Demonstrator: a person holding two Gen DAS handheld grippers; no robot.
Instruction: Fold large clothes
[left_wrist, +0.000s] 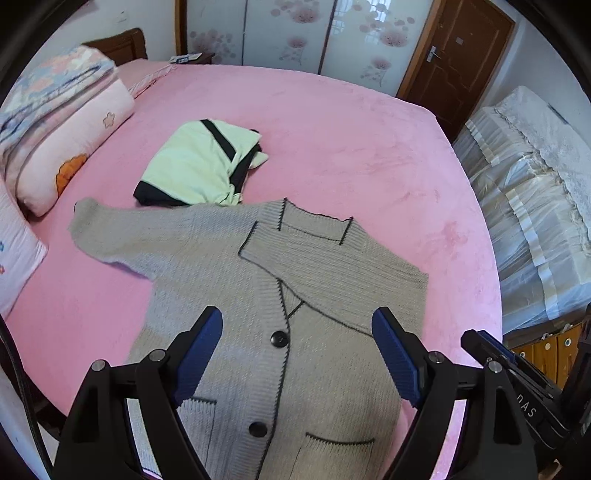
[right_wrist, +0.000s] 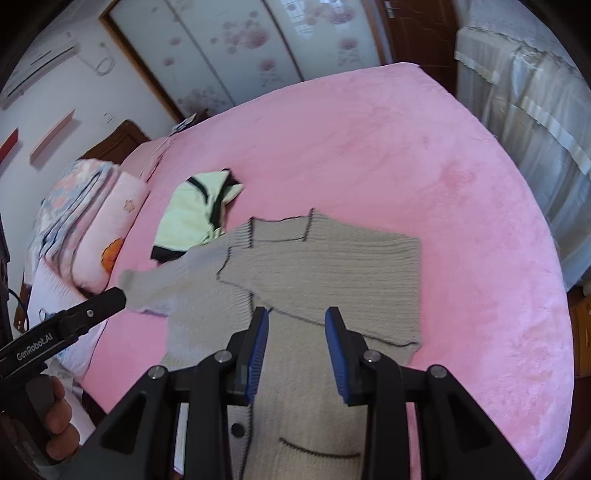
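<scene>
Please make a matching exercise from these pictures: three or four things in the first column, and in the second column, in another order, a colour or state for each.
Things:
1. cardigan
2. folded garment
3. bed cover
4. left tool

Colour or state:
A. pale green with black trim
B. pink
C. open, holding nothing
D. grey, one sleeve folded across the chest

Pairs: 1-D, 2-A, 3-B, 4-C
</scene>
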